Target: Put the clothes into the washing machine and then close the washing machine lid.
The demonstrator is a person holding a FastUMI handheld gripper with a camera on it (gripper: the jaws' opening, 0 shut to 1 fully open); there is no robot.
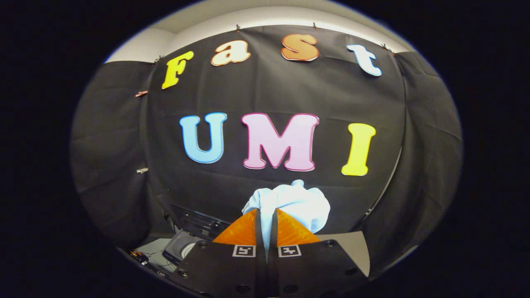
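A bunched white and pale blue cloth (296, 203) is pinched between my two fingers and bulges out ahead of and above their tips. My gripper (265, 215) is shut on it and held up in the air in front of the black booth wall. Below and to the left of the fingers I see part of the washing machine (182, 248), a grey rounded body with a dark control panel behind it. Whether its lid is up I cannot tell.
Black cloth walls (124, 165) close in ahead and on both sides. A light grey flat surface (352, 248) shows just right of the fingers. Some cables and small items (143, 258) lie low at the left beside the machine.
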